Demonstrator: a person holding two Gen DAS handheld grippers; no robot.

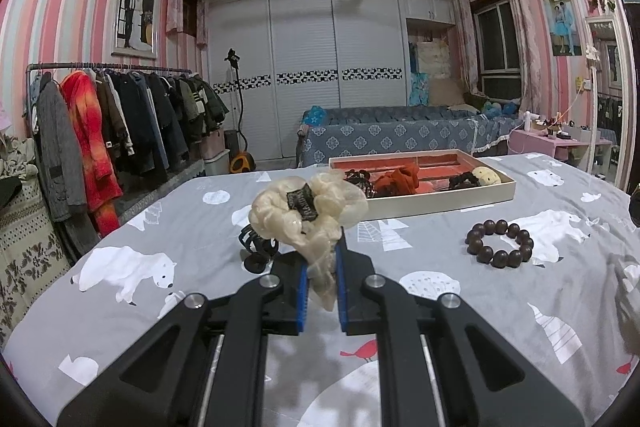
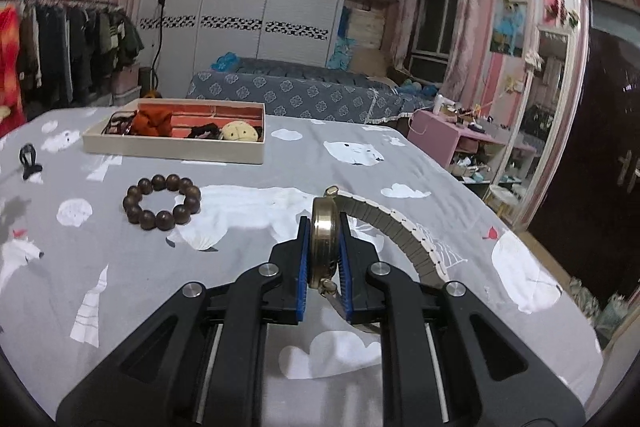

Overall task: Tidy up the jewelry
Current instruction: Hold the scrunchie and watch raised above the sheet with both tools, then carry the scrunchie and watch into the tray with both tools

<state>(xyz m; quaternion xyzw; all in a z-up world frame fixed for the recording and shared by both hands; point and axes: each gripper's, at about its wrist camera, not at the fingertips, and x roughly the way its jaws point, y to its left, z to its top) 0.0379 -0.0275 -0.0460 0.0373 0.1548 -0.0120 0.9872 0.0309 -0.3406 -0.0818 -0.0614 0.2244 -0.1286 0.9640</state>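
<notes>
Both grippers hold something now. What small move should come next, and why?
Probably carry the left gripper forward to the tray and lower the cream scrunchie it grips into it. The tray already holds other hair ties, and the scrunchie is off the bed. The right gripper can follow with the watch.

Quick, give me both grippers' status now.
Left gripper: closed on the cream scrunchie.
Right gripper: closed on the gold watch.

Glossy satin scrunchie (image 1: 306, 223), brass-look metal watch (image 2: 325, 239), matt wood-bead bracelet (image 2: 162, 202), cotton sheet (image 2: 280, 163)
</notes>
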